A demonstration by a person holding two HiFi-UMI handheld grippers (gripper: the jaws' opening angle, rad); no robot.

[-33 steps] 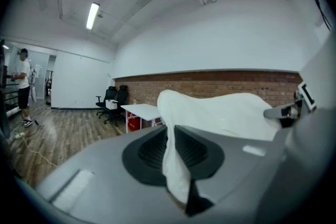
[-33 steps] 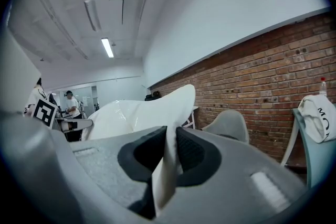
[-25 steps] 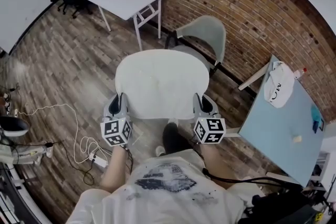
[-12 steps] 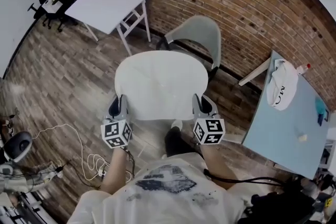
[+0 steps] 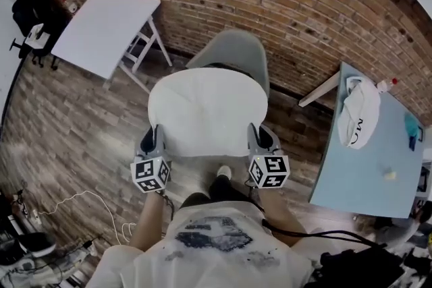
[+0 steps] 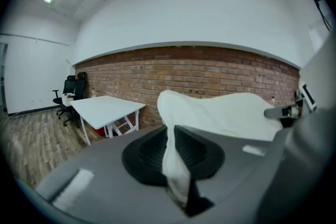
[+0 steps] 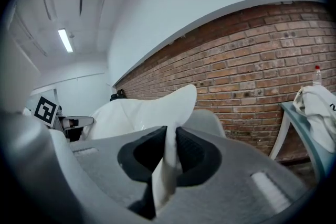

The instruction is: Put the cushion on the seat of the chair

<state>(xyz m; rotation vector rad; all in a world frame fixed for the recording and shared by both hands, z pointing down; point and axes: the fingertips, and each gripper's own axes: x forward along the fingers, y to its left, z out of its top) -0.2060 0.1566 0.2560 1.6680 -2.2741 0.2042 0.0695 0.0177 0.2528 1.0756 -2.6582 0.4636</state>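
Observation:
A white round cushion [image 5: 208, 111] hangs flat between my two grippers in the head view. My left gripper [image 5: 154, 139] is shut on its near left edge, my right gripper [image 5: 257, 135] on its near right edge. In the left gripper view the cushion [image 6: 220, 113] runs pinched between the dark pads. The right gripper view shows the cushion [image 7: 142, 113] clamped the same way. A grey chair [image 5: 233, 50] stands against the brick wall; the cushion hides its seat from the head view, and its backrest [image 7: 207, 120] shows just beyond the cushion.
A white folding table [image 5: 104, 30] stands left of the chair by the brick wall. A light blue table [image 5: 368, 158] with a white cloth [image 5: 358, 119] is at the right. Cables [image 5: 74, 212] lie on the wooden floor at the lower left.
I have carried the cushion toward the brick wall; the chair, a step ahead before, now sits right behind and partly under the cushion. Both grips are unchanged.

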